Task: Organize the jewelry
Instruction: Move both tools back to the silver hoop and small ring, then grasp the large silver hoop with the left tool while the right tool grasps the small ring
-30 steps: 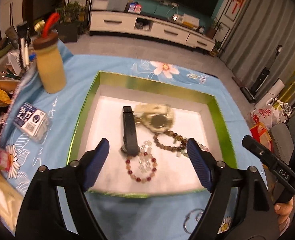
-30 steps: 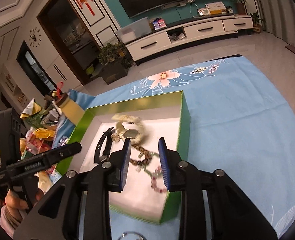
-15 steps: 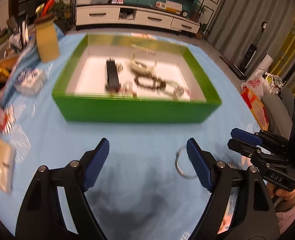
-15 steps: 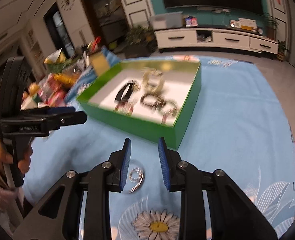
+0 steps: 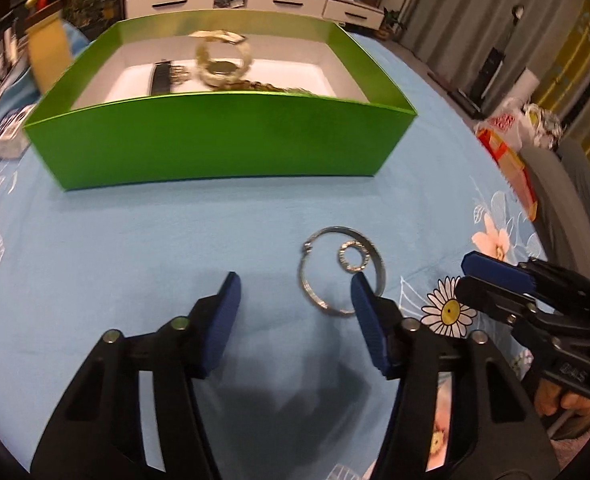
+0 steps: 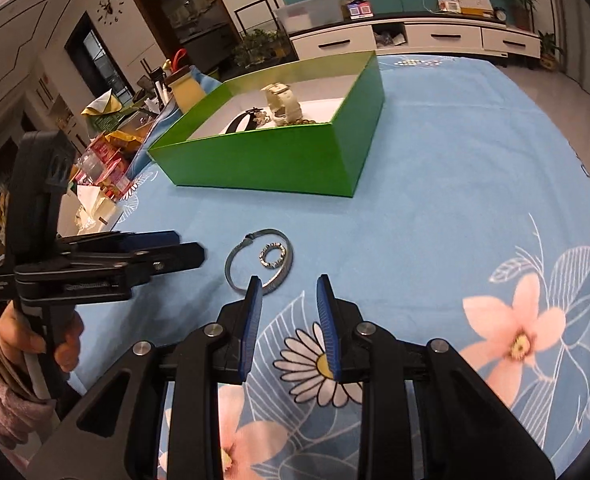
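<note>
A silver bangle (image 5: 314,280) lies on the blue flowered cloth with a small beaded ring (image 5: 352,256) inside it; both show in the right wrist view, bangle (image 6: 235,258) and ring (image 6: 273,257). A green box (image 5: 219,136) behind holds a pale watch (image 5: 223,60), a black strap (image 5: 159,80) and bead bracelets. My left gripper (image 5: 295,284) is open and empty, low over the cloth, its right finger beside the bangle. My right gripper (image 6: 289,284) is open and empty, just right of the bangle. The box also shows in the right wrist view (image 6: 263,160).
A yellow bottle (image 5: 49,50) and cluttered packets (image 6: 107,160) stand left of the box. A red bag (image 5: 507,148) lies off the table's right edge. The cloth (image 6: 475,200) spreads to the right.
Both grippers pulled back from above the box and dropped low to the cloth by the bangle. The right gripper's jaws have widened a little.
</note>
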The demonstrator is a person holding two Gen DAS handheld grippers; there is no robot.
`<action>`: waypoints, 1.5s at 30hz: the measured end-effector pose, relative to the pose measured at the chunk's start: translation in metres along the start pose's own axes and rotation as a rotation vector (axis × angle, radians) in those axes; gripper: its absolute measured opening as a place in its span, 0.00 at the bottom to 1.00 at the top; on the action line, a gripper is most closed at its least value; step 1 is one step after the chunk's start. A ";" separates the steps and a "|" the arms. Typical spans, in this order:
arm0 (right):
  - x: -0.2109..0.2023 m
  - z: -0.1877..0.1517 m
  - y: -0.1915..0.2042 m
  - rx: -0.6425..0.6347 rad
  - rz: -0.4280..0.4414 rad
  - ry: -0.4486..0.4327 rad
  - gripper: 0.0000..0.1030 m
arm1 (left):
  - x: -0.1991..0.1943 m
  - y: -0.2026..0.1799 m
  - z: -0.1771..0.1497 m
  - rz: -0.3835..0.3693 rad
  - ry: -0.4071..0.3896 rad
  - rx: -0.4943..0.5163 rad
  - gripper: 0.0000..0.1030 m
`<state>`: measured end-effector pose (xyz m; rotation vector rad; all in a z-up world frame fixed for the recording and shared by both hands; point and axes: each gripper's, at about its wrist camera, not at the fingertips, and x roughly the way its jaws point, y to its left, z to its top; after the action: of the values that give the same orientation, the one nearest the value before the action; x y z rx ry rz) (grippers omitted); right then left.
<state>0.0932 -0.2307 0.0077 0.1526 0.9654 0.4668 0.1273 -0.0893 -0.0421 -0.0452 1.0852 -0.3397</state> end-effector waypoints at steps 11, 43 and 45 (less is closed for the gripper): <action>-0.003 -0.001 -0.006 0.015 0.007 -0.020 0.28 | 0.011 -0.015 -0.003 0.073 -0.010 0.123 0.04; 0.080 0.022 0.041 -0.216 -0.068 0.093 0.28 | -0.056 0.062 0.012 0.002 -0.156 -0.090 0.03; 0.082 0.024 0.043 -0.224 -0.071 0.095 0.28 | -0.057 0.063 0.012 0.001 -0.158 -0.093 0.03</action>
<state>0.1392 -0.1540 -0.0268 -0.1069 1.0006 0.5170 0.1292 -0.0142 -0.0004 -0.1518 0.9439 -0.2798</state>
